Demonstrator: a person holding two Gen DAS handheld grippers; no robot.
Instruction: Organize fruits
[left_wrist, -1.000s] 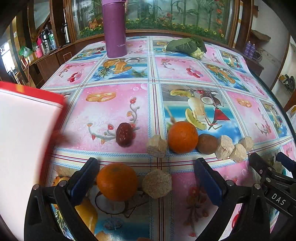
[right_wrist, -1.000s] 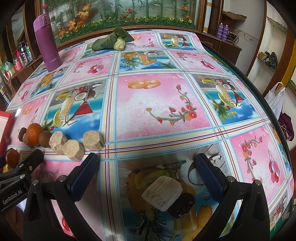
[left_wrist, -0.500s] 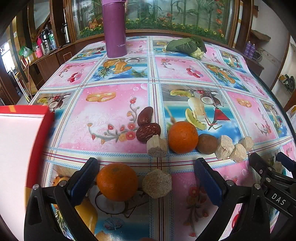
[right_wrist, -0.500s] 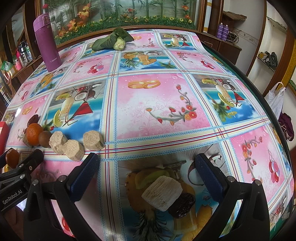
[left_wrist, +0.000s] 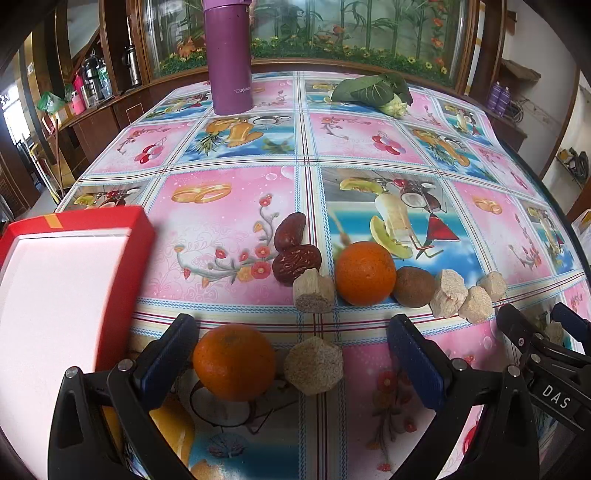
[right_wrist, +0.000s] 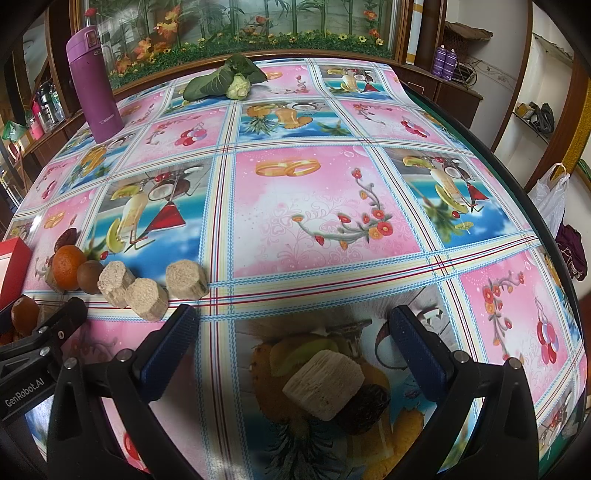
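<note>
Both claws are hovering low over the surface (left_wrist: 229, 206), jaws spread wide apart, holding nothing. The left claw (left_wrist: 295, 358) is framing a near orange (left_wrist: 234, 362), which is sitting beside its left finger, with a beige chunk (left_wrist: 313, 365) just right of the orange. Farther out, two red dates (left_wrist: 295, 247) are lying touching each other, next to a cut chunk (left_wrist: 314, 291), a second orange (left_wrist: 365, 273) and a brown kiwi (left_wrist: 413, 286), all in a tight row. The red box (left_wrist: 66, 280) is sitting open at the left. The right claw (right_wrist: 295, 358) is framing a pale chunk (right_wrist: 323, 384) that is resting against a dark date (right_wrist: 365, 410).
</note>
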